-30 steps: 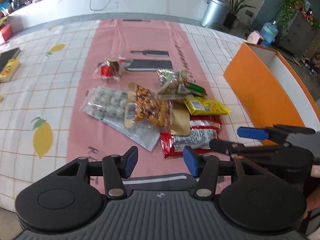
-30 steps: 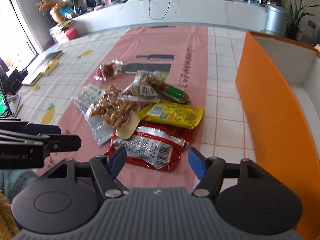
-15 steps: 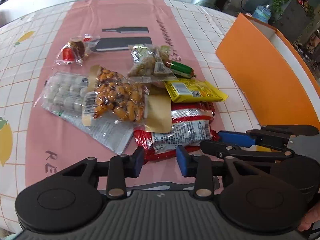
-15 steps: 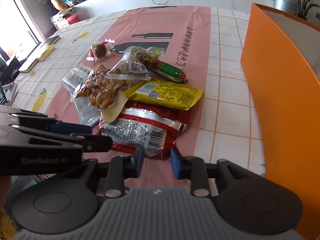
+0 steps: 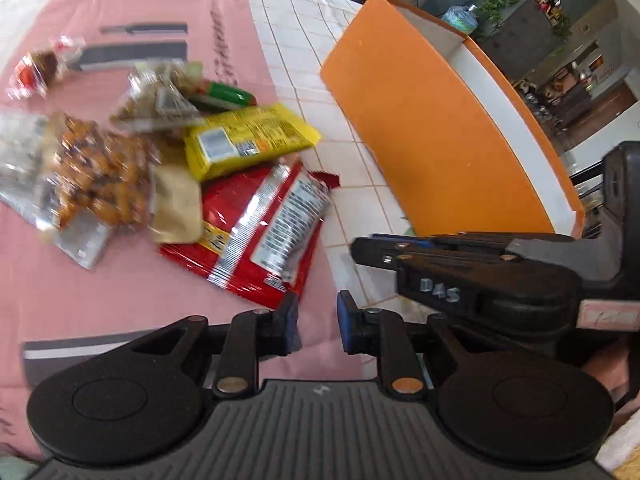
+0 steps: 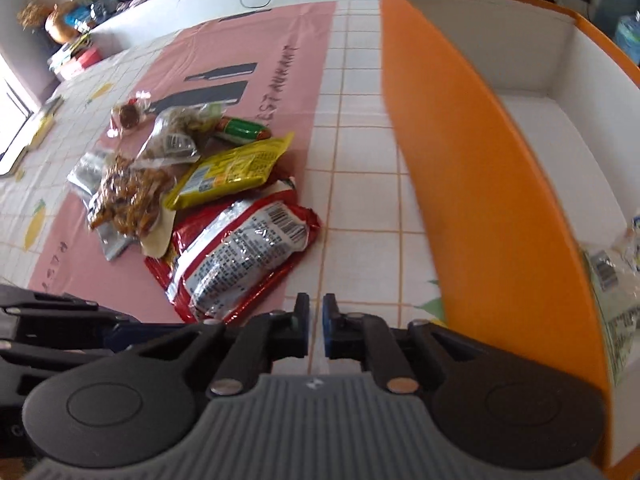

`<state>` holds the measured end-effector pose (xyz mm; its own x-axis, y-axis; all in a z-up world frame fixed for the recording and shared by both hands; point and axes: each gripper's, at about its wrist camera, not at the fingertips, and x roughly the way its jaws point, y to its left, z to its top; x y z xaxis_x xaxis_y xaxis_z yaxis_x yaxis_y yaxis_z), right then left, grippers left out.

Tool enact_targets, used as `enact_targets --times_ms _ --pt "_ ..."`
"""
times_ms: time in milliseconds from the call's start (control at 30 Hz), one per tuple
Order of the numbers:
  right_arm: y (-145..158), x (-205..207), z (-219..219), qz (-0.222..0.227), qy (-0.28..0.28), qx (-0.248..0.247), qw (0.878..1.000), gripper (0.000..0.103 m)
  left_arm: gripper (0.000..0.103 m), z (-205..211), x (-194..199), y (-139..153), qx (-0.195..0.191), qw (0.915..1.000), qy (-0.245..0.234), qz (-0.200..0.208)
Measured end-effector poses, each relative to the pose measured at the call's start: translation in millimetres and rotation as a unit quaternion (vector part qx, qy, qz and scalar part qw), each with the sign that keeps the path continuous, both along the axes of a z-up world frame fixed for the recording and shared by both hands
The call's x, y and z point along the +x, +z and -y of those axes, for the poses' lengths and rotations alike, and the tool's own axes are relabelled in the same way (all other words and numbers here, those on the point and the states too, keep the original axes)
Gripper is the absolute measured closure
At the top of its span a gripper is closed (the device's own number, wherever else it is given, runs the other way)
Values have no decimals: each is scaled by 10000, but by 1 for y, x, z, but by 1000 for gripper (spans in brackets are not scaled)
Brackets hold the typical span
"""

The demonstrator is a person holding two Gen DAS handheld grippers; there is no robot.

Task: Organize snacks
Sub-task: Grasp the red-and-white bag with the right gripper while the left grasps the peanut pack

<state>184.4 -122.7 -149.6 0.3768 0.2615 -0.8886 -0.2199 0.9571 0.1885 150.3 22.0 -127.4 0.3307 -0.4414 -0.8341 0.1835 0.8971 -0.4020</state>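
A tiled tablecloth (image 6: 360, 200) with a pink runner (image 5: 120, 300) covers the table, with a counter and potted plants behind.

The snacks lie heaped on the runner. The red pack (image 6: 240, 256) is nearest, at the runner's edge. The yellow pack (image 6: 228, 168) overlaps its far end. Beyond that sit a bag of brown nuggets (image 6: 128, 200), a clear bag (image 6: 172, 136), a green sausage (image 6: 240, 130) and a small red-and-brown sweet (image 6: 128, 114).

The orange box (image 6: 460, 160) stands just beside the pile on the tiles. At least one clear wrapped pack (image 6: 612, 280) already lies in its near corner; the rest of its floor looks bare. So the sorting seems barely begun, with most of the pile left to move.

The left gripper (image 5: 318, 320) hovers by the red pack's near corner, jaws narrow and empty. The right gripper (image 6: 316, 324) hangs over the tiles between pack and box, jaws nearly touching, holding nothing.
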Motion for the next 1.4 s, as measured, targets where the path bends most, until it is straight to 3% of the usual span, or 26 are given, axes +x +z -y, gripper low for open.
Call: enact_targets --times_ms 33,100,167,233,300,433,533,633,767,833,900,967,1100,1333,1400 --pt "3 0 3 2 -106 85 9999 92 77 -2 -1 5 108 9999 20 49" --pt "10 0 4 50 -272 281 9992 75 72 -11 -3 16 282 9993 202 136" --pt "16 -3 -1 143 -453 466 9978 65 64 -24 -6 26 479 9969 567 258" --pt "17 -4 -10 205 -539 556 9968 61 53 -41 -8 34 682 9910 1047 483" --pt "14 -5 -22 248 -656 555 9960 46 45 -55 -8 36 846 9853 1354 606" --pt "3 -1 -38 119 -859 569 9946 41 39 -73 7 34 1186 9821 1343 589" --pt "0 4 -43 79 -978 526 9938 38 35 -86 18 30 1152 9820 1361 618" --pt "-2 9 -52 17 -923 458 9947 29 35 -99 29 18 1043 9834 1418 439" --pt "-7 16 -61 47 -973 190 9951 28 37 -108 36 3 580 9871 1470 251" --pt "-10 18 -64 55 -979 180 9950 26 45 -108 37 -1 409 9884 1443 222" --pt "-11 17 -68 143 -918 85 9956 26 52 -103 34 -2 560 9891 1338 266" --pt "-10 15 -70 237 -772 -92 9967 29 71 -96 31 -2 851 9888 1201 232" --pt "-11 12 -63 165 -513 -358 9979 35 73 -86 21 0 780 9928 900 89" --pt "-14 -1 -38 141 -208 -758 9968 36 73 -60 2 -1 373 9981 343 -363" --pt "-14 -4 -34 182 -125 -836 9963 36 73 -52 -2 0 461 9980 219 -380"
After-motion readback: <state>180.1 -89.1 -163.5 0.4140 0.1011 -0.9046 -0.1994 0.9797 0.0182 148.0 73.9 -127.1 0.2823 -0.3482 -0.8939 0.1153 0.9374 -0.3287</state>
